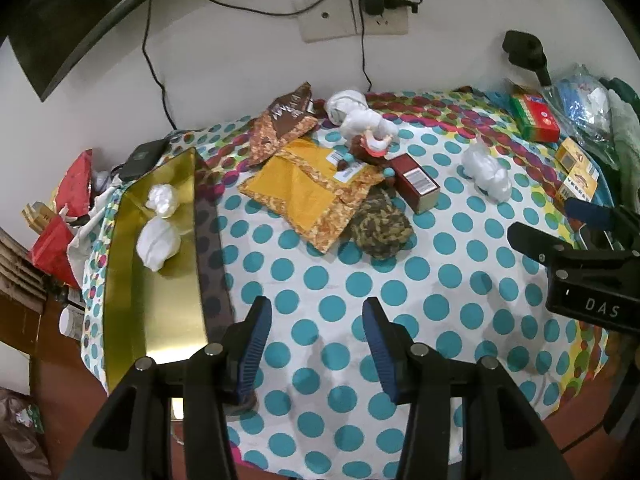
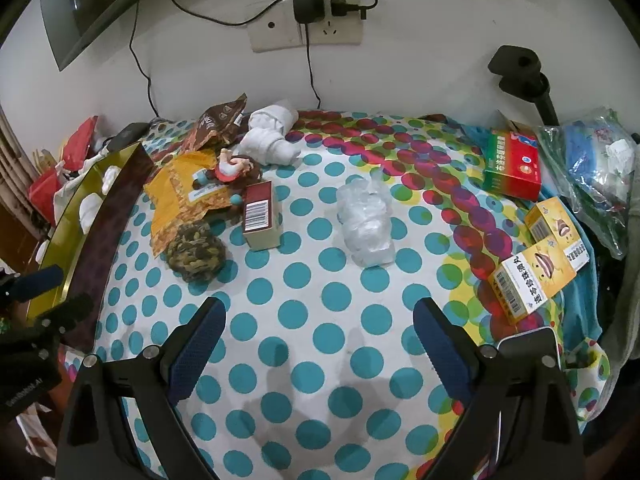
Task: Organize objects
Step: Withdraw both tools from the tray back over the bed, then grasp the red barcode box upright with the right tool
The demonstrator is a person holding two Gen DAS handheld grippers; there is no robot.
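A gold tray [image 1: 132,280] at the table's left edge holds two white wads [image 1: 158,236]; it also shows in the right wrist view [image 2: 76,216]. A crumpled clear plastic wad [image 2: 366,220] lies mid-table, also in the left wrist view [image 1: 488,172]. A dark red box [image 2: 262,216], a camouflage knit ball [image 2: 196,254], a small figurine [image 2: 232,168], yellow snack bags [image 1: 308,184] and white cloth rolls [image 2: 272,132] lie at the back. My left gripper [image 1: 316,336] is open and empty beside the tray. My right gripper [image 2: 320,336] is open and empty in front of the plastic wad.
Medicine boxes, green-red [image 2: 514,164] and yellow [image 2: 532,284], lie at the right with a plastic bag [image 2: 596,172] and a phone [image 2: 528,344]. A wall socket with charger [image 2: 308,4] and cables is behind. Red bags [image 1: 64,220] sit left of the table.
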